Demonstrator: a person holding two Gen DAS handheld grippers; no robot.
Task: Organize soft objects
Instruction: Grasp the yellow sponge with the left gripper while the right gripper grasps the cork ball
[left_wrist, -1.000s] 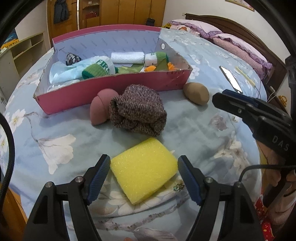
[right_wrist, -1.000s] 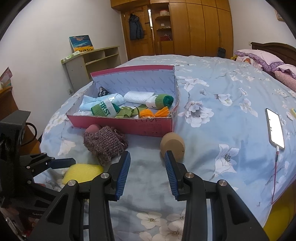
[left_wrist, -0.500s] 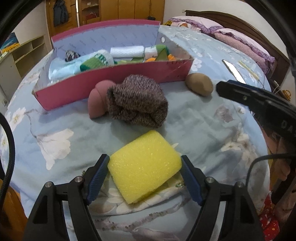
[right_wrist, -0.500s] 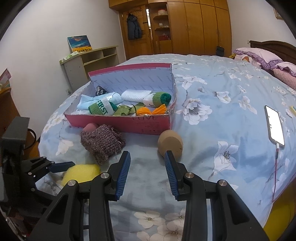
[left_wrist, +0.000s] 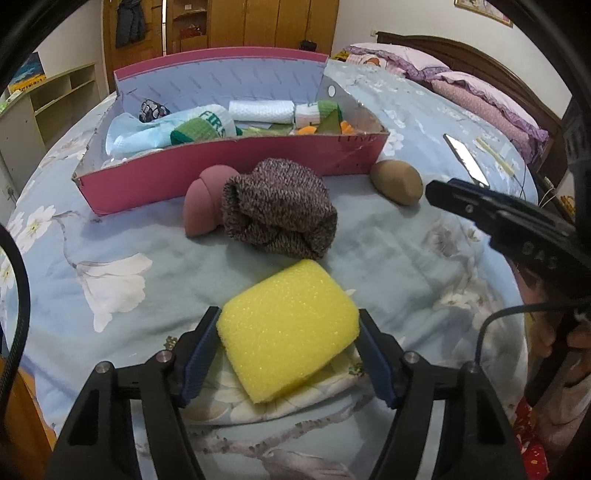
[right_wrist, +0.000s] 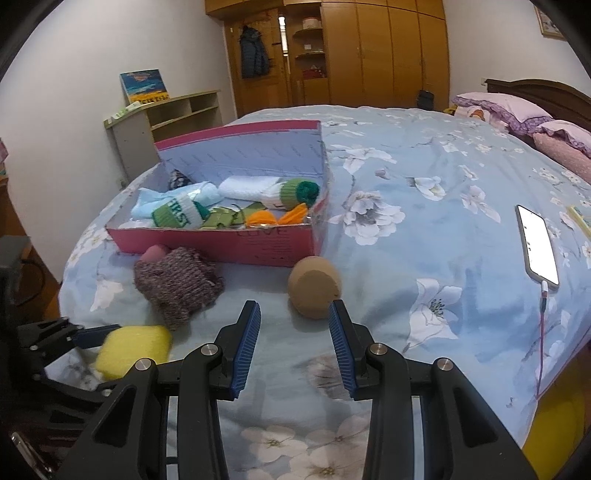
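Observation:
A yellow sponge (left_wrist: 290, 325) sits between the fingers of my left gripper (left_wrist: 288, 332), which is shut on it; it lifts off the bedspread at the front. It also shows in the right wrist view (right_wrist: 133, 349). Beyond it lie a brown knitted roll (left_wrist: 280, 212), a pink soft ball (left_wrist: 205, 201) and a tan soft ball (left_wrist: 397, 181). A pink box (left_wrist: 229, 168) behind them holds socks and cloths. My right gripper (right_wrist: 293, 332) is open and empty, just short of the tan ball (right_wrist: 314, 286).
A phone (right_wrist: 537, 242) on a cable lies on the bed at the right. Pillows (right_wrist: 517, 110) and headboard are far right. A shelf unit (right_wrist: 166, 122) and wardrobes stand behind. The bed edge drops off at the left and front.
My left gripper moved forward around the yellow sponge and closed on it, lifting its front edge. My right gripper stayed open and crept slightly toward the tan ball.

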